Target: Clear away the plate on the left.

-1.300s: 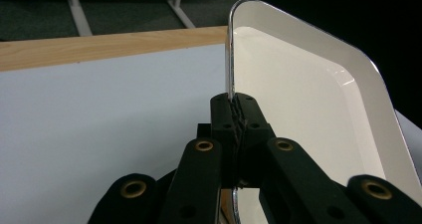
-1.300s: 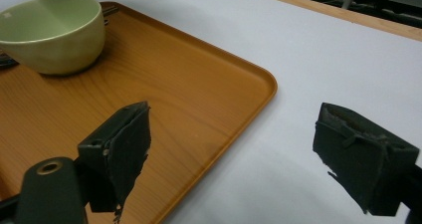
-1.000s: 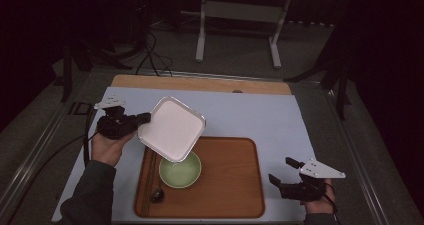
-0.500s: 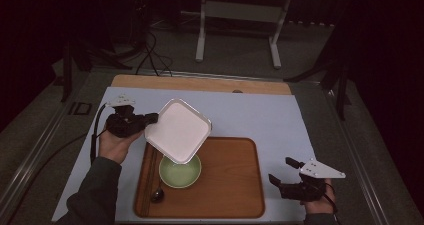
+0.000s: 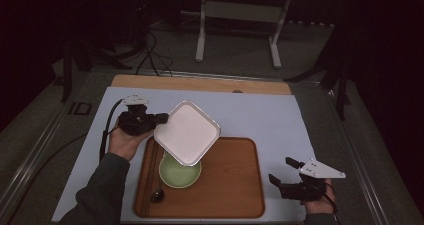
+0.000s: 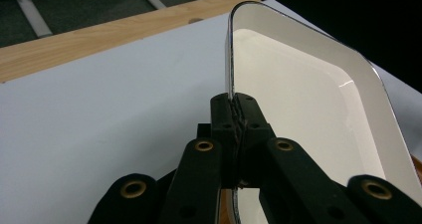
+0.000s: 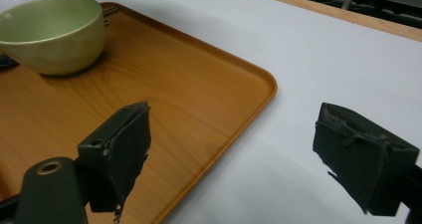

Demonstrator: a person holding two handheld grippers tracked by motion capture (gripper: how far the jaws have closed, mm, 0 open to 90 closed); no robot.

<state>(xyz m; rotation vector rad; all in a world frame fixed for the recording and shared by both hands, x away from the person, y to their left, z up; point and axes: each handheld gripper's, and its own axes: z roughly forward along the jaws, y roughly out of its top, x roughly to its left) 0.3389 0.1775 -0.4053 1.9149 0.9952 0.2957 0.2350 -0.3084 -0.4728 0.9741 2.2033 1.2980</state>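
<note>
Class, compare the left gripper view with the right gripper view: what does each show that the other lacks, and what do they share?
Left gripper view: the left gripper shut on the rim of a white dish, held on edge. Right gripper view: the open right gripper, a green bowl and the wooden tray under it. Both: the pale mat and the wooden table edge.

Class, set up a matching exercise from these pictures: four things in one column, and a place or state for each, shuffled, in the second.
1. white square plate
2. green bowl
3. spoon
4. right hand-held gripper

a. open, beside the wooden tray
b. on the tray, left of the bowl
c. tilted, clamped at its rim by the left hand-held gripper
d. upright on the tray, partly under the plate

Pairs: 1-c, 2-d, 3-b, 4-a
</note>
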